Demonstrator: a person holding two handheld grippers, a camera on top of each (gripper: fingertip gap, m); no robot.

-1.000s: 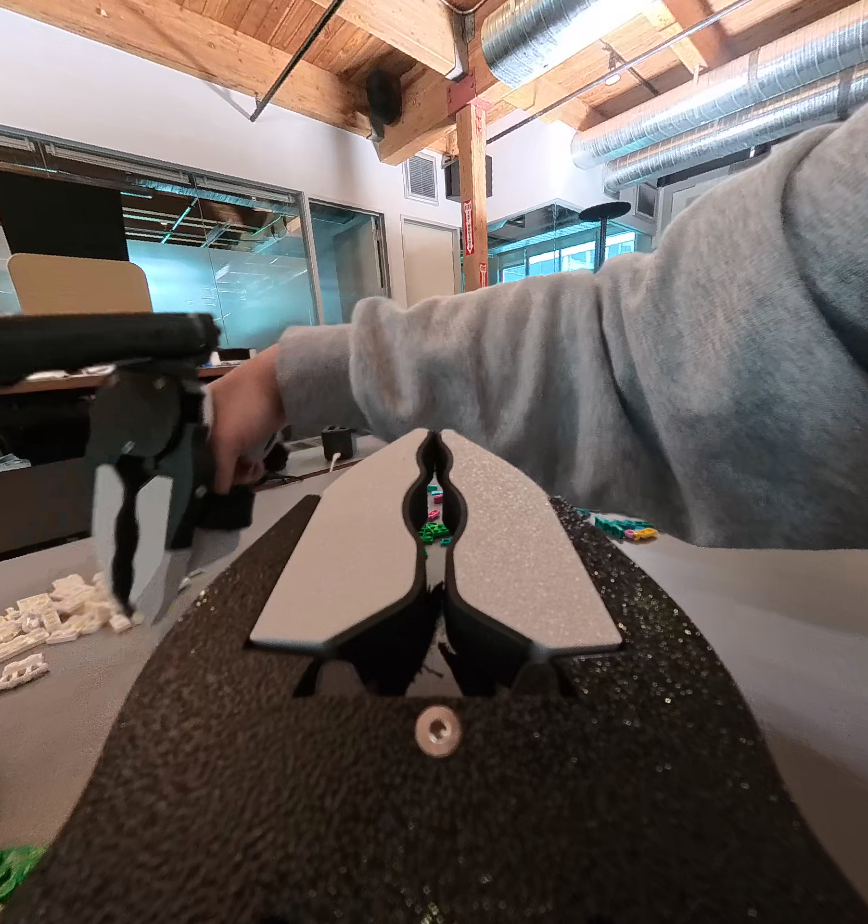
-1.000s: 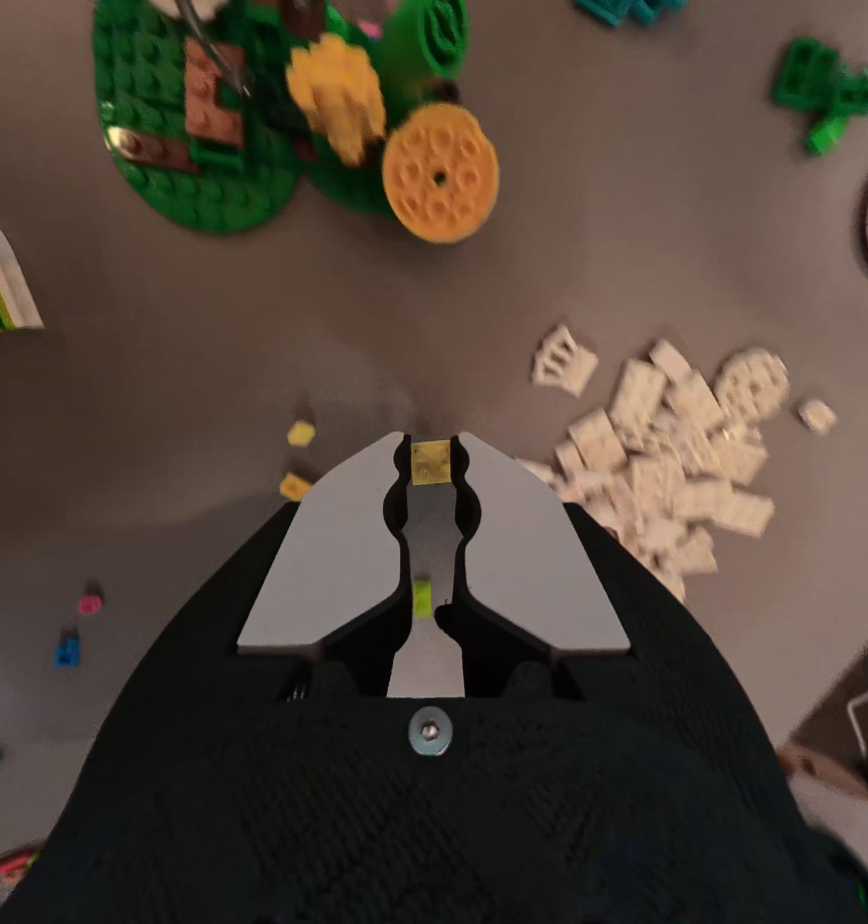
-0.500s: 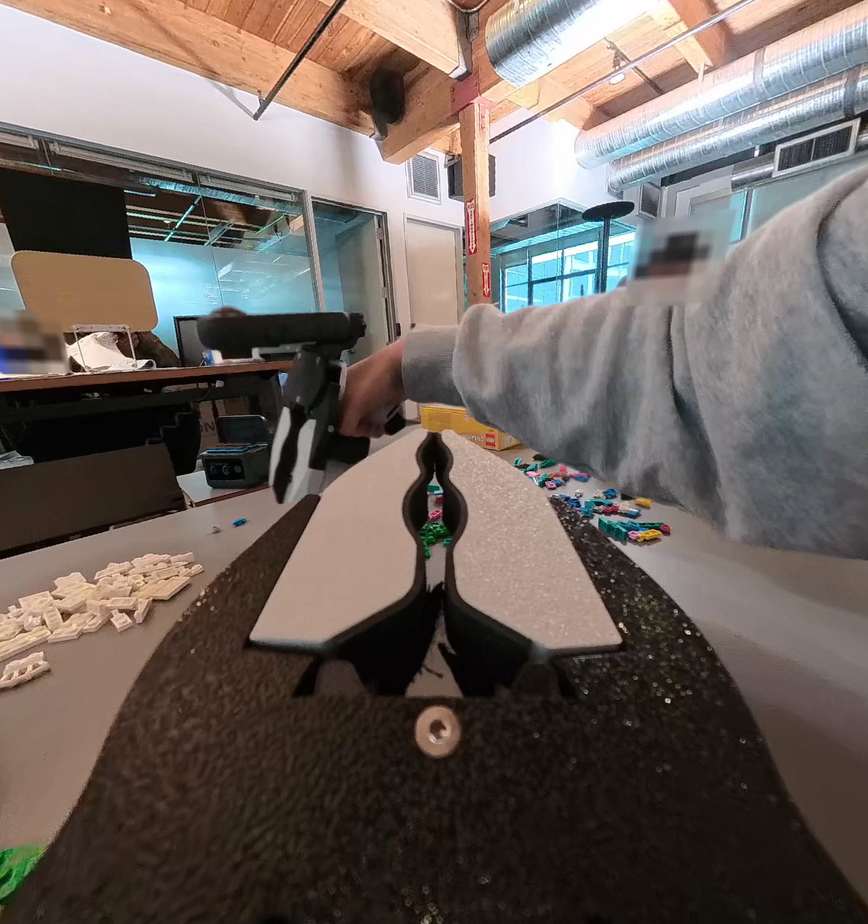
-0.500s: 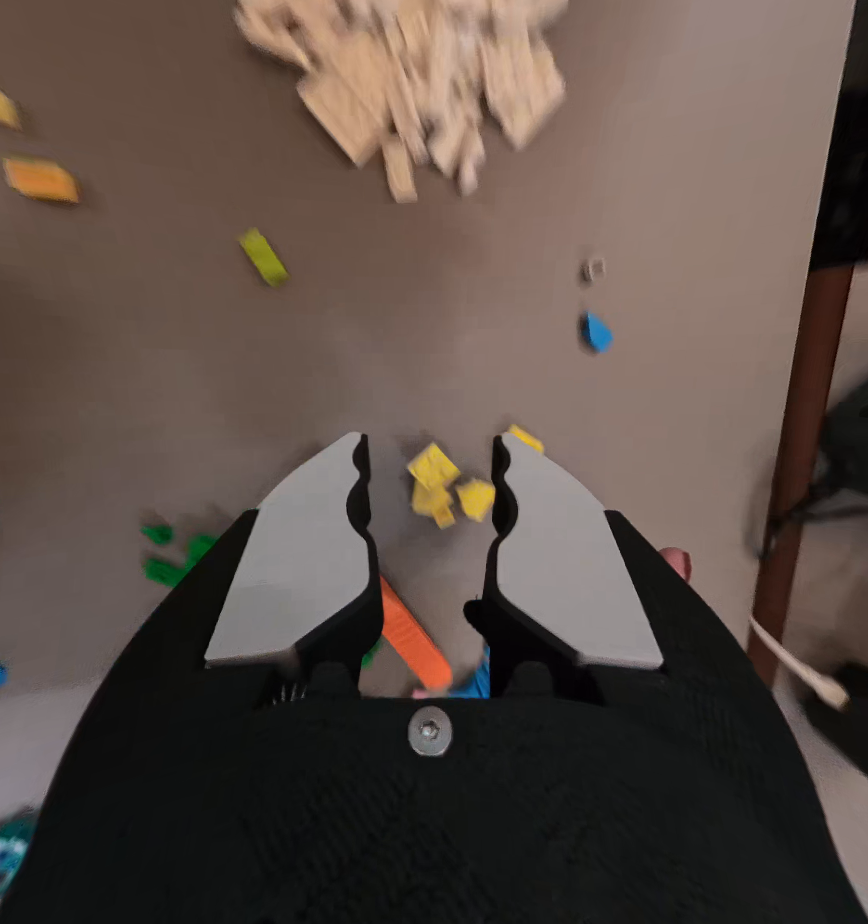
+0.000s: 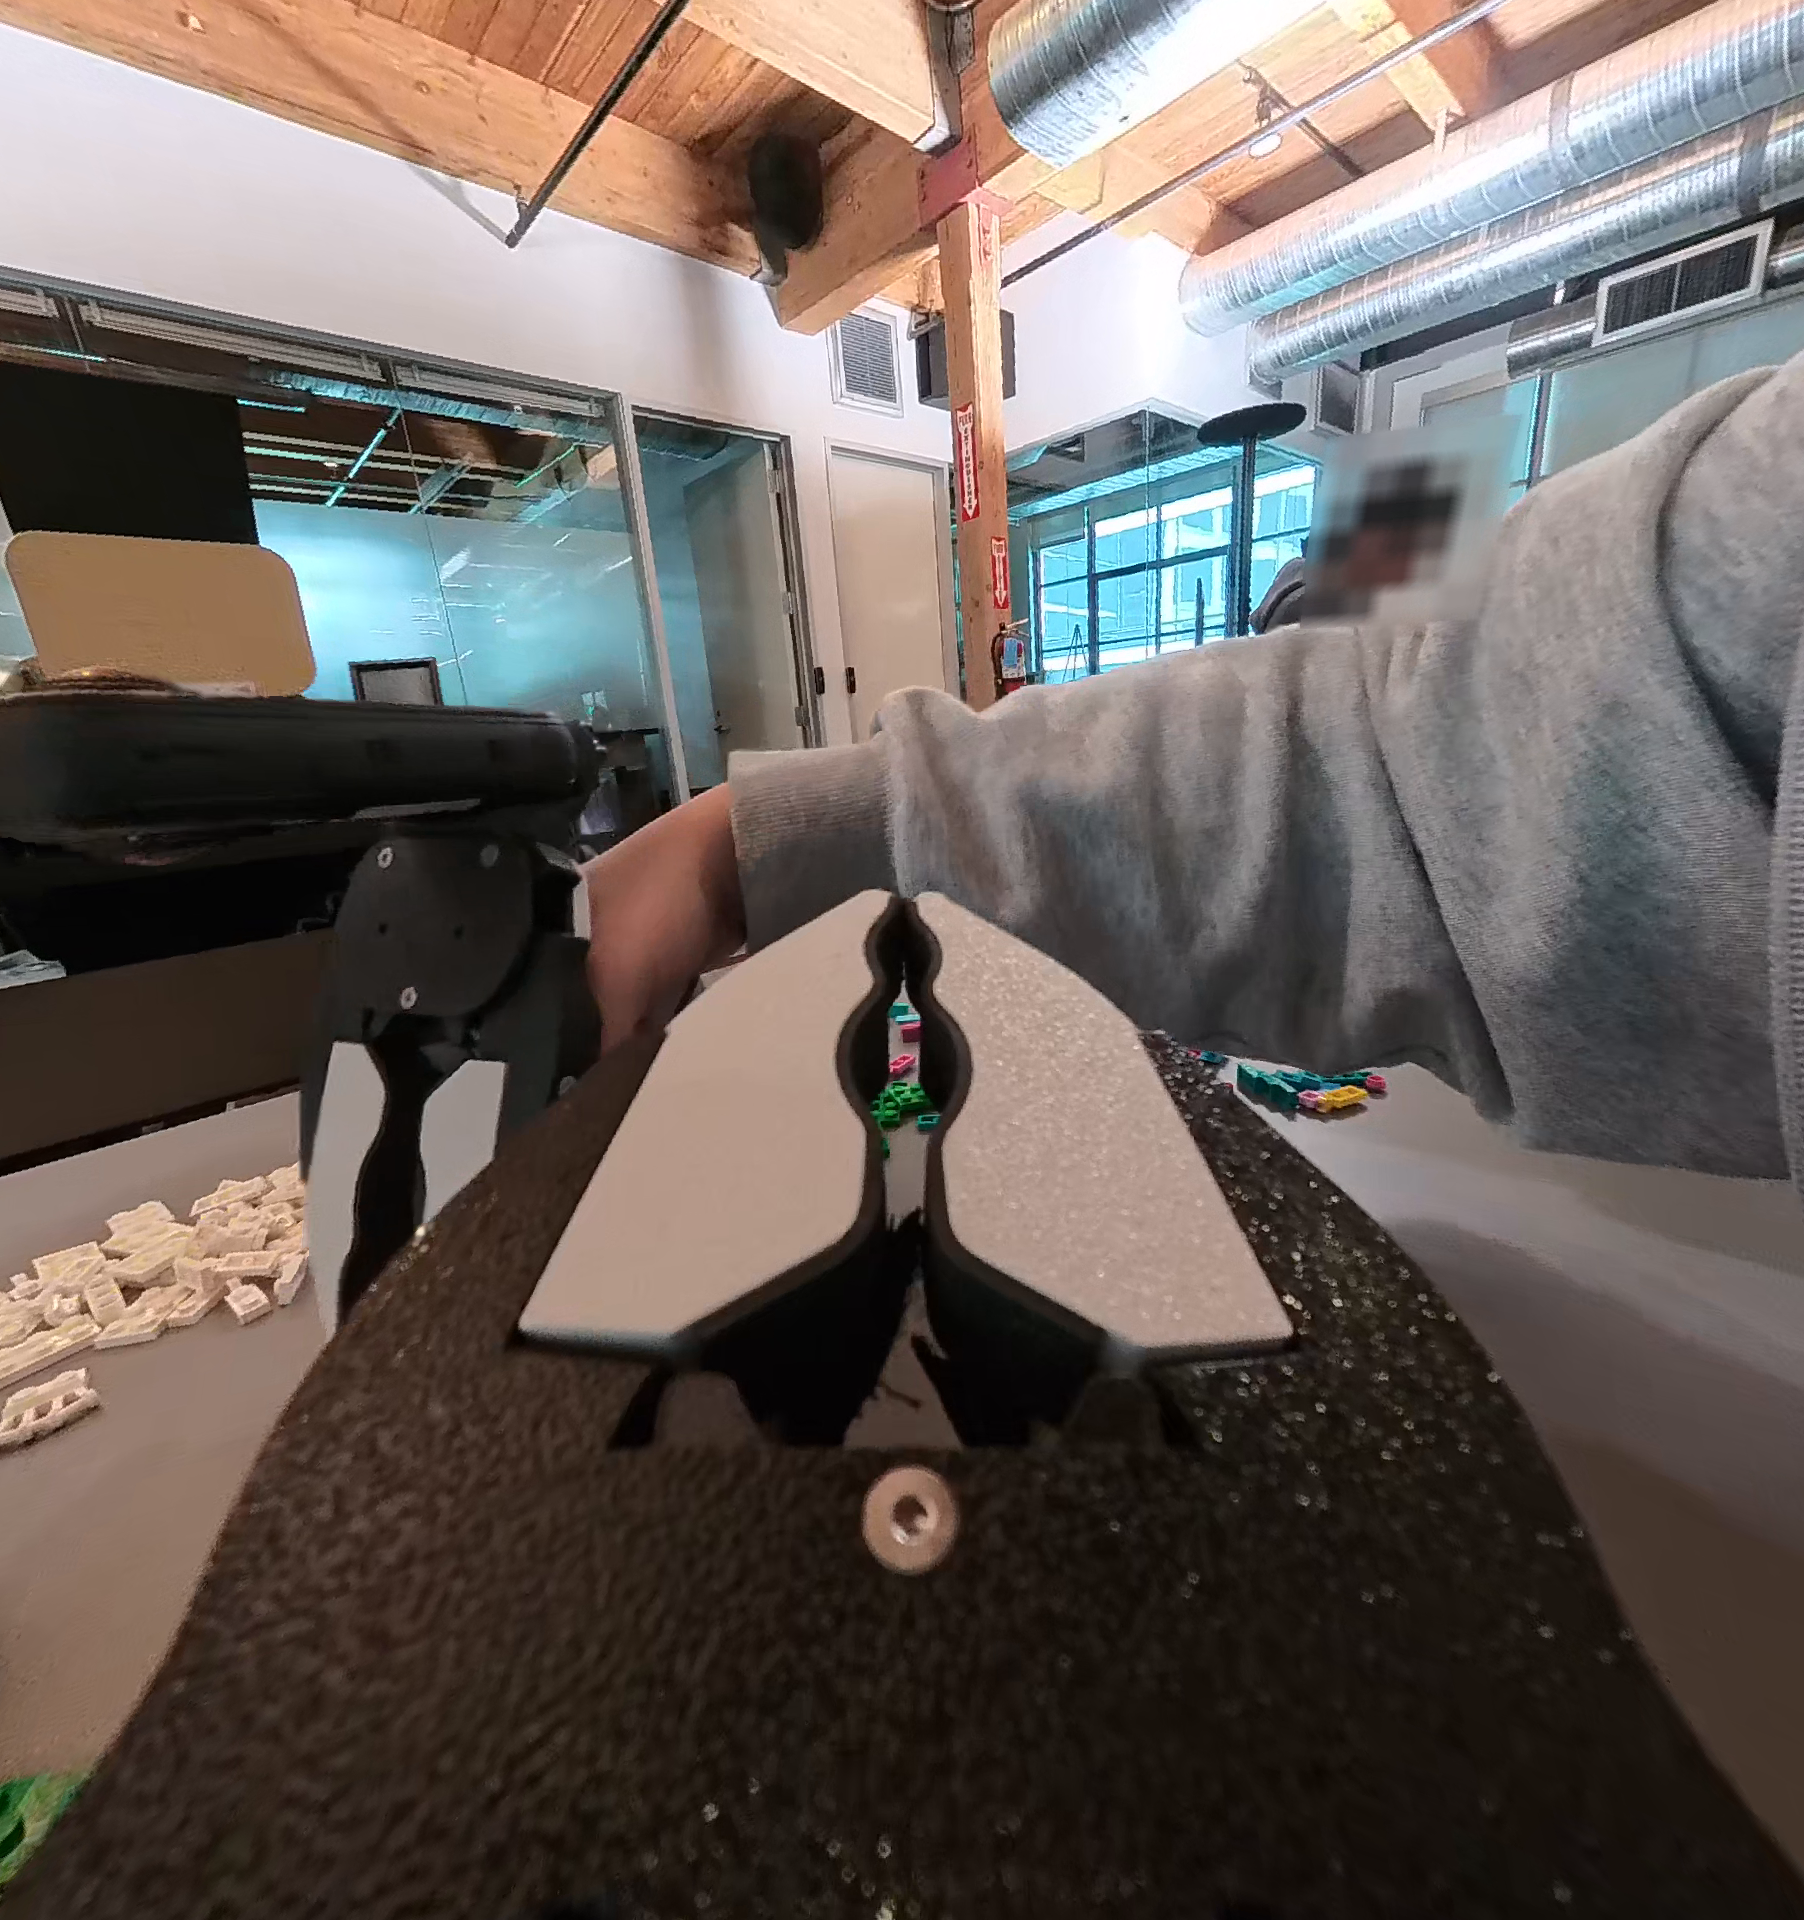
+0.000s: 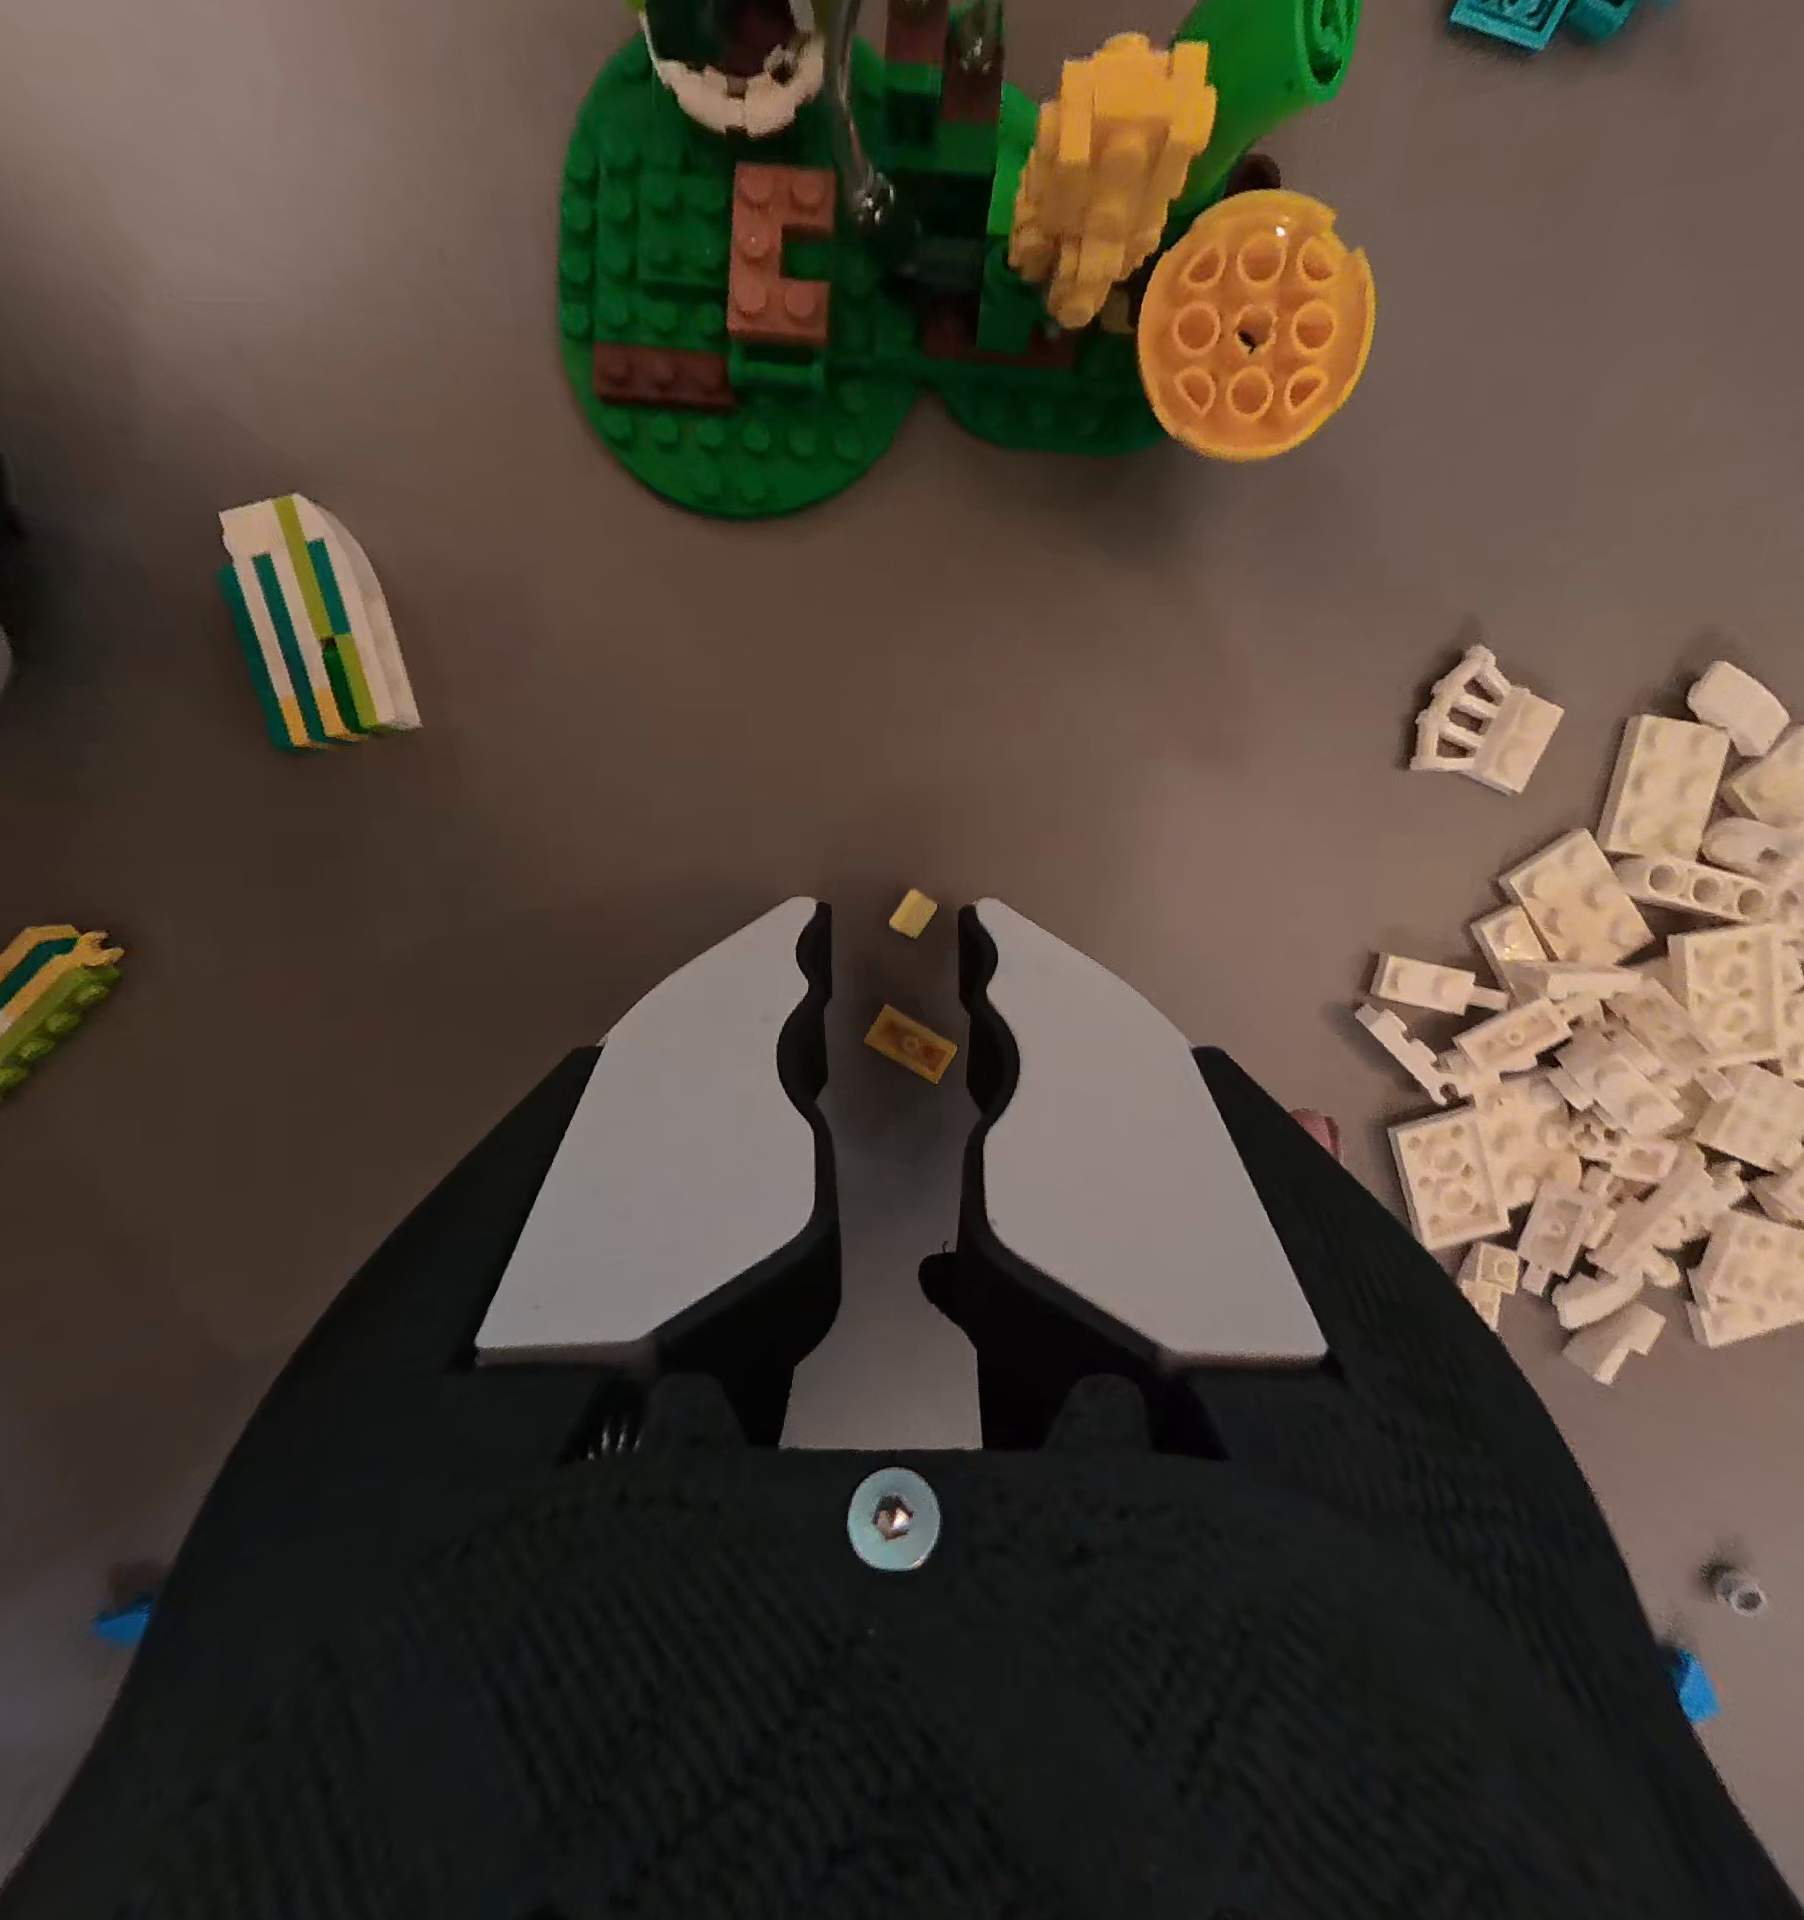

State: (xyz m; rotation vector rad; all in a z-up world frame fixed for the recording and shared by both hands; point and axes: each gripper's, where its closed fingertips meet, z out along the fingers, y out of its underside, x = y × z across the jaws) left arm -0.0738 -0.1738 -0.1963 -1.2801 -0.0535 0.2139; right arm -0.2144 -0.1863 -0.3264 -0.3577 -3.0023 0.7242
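My right gripper (image 6: 895,916) is open and points down at the grey table (image 6: 669,790). A tiny yellow piece (image 6: 913,915) lies between its fingertips, with a gap on both sides. A flat yellow plate (image 6: 910,1042) lies on the table farther back between the fingers. Neither is gripped. My left gripper (image 5: 906,916) is shut on nothing and is held level above the table. The left wrist view shows the right gripper (image 5: 389,1195) at the left, held by a hand in a grey sleeve (image 5: 1293,831), beside a pile of white pieces (image 5: 119,1288).
A green baseplate model (image 6: 732,416) with a yellow round plate (image 6: 1256,332) stands ahead. A white pile (image 6: 1656,1091) lies at the right. Two striped stacks (image 6: 316,623) (image 6: 20,1023) lie at the left. Coloured pieces (image 5: 1303,1091) lie beyond the sleeve. Tip to tip, the grippers are about 20 cm apart.
A second ago my right pads held a small yellow piece. They then opened wide over another spot. Now the gripper is back near the green model, narrower, gripping nothing. The left gripper stayed shut.
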